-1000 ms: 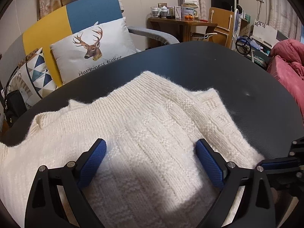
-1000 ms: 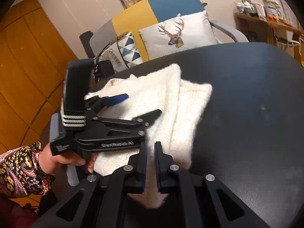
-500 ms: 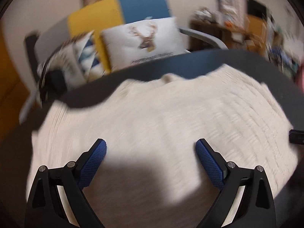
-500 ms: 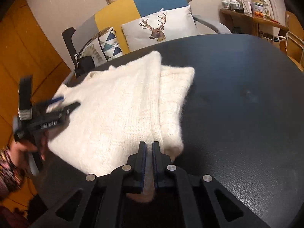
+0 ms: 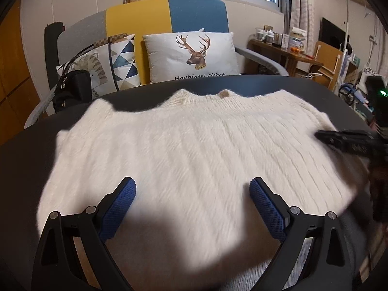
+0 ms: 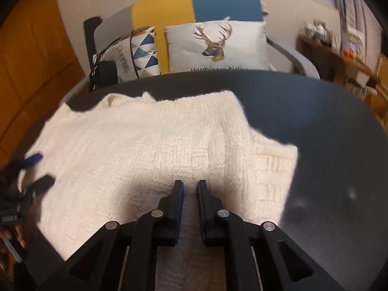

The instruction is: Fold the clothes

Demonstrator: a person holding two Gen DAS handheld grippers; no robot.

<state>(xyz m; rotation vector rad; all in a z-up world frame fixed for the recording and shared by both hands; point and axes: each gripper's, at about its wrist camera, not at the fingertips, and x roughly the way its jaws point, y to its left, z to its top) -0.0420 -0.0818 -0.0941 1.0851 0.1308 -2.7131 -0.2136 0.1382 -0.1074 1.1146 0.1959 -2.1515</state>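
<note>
left hand-held gripper (image 5: 192,208) spread; right (image 6: 189,208) nearly closed

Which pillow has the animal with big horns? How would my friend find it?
Find the chair with grey, yellow and blue panels behind the dark table. Two pillows lean on it. The deer pillow is the white one on the right, with writing under an antlered head; its neighbour shows blue triangles.
</note>
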